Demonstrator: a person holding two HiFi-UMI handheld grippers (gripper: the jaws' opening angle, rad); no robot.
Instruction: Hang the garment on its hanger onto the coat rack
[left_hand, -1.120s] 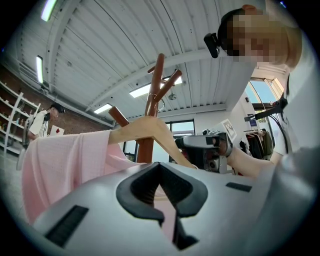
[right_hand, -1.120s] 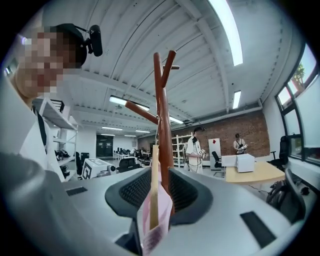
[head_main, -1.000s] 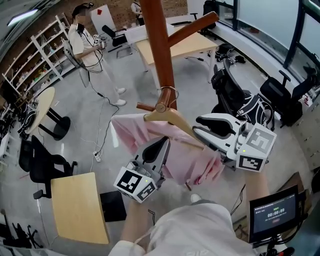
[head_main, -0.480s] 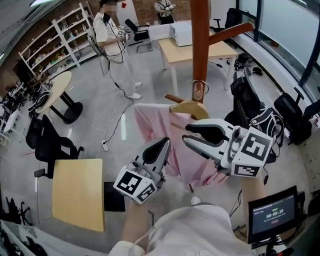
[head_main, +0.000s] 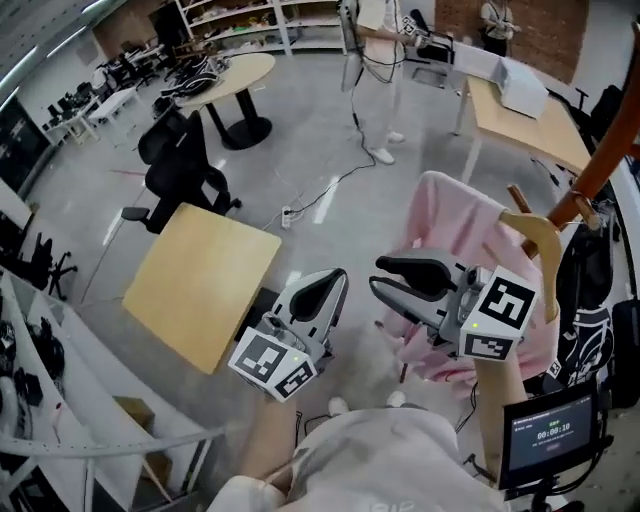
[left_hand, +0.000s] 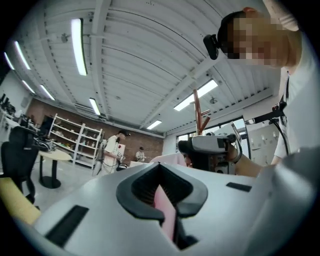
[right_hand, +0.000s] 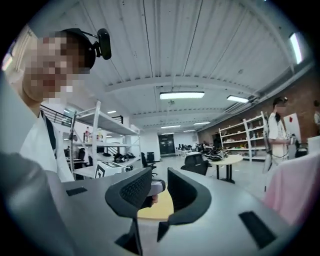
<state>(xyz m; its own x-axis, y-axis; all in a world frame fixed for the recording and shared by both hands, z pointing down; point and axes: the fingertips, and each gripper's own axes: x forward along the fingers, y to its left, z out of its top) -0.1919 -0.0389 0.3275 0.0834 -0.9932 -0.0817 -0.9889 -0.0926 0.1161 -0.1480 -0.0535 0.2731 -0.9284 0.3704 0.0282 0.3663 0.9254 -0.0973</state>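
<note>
A pink garment (head_main: 450, 215) hangs on a wooden hanger (head_main: 535, 240) whose hook is on the brown coat rack (head_main: 605, 160) at the right edge of the head view. My right gripper (head_main: 383, 277) floats just left of the garment, open and empty, not touching it. My left gripper (head_main: 335, 278) is further left and holds nothing. In the left gripper view its jaws (left_hand: 160, 172) stand a narrow slit apart, with pink showing through. The right gripper view shows its jaws (right_hand: 159, 182) apart and the garment (right_hand: 295, 190) at the right edge.
A square wooden table (head_main: 200, 285) stands below left, with a black office chair (head_main: 180, 165) and a round table (head_main: 235, 75) beyond. A person (head_main: 375, 70) stands at the back near a long desk (head_main: 520, 110). A timer screen (head_main: 545, 435) sits at lower right.
The head view has swung left, so the rack and garment slid from the centre to the right edge. Both grippers now stand clear of the garment, which stays hanging.
</note>
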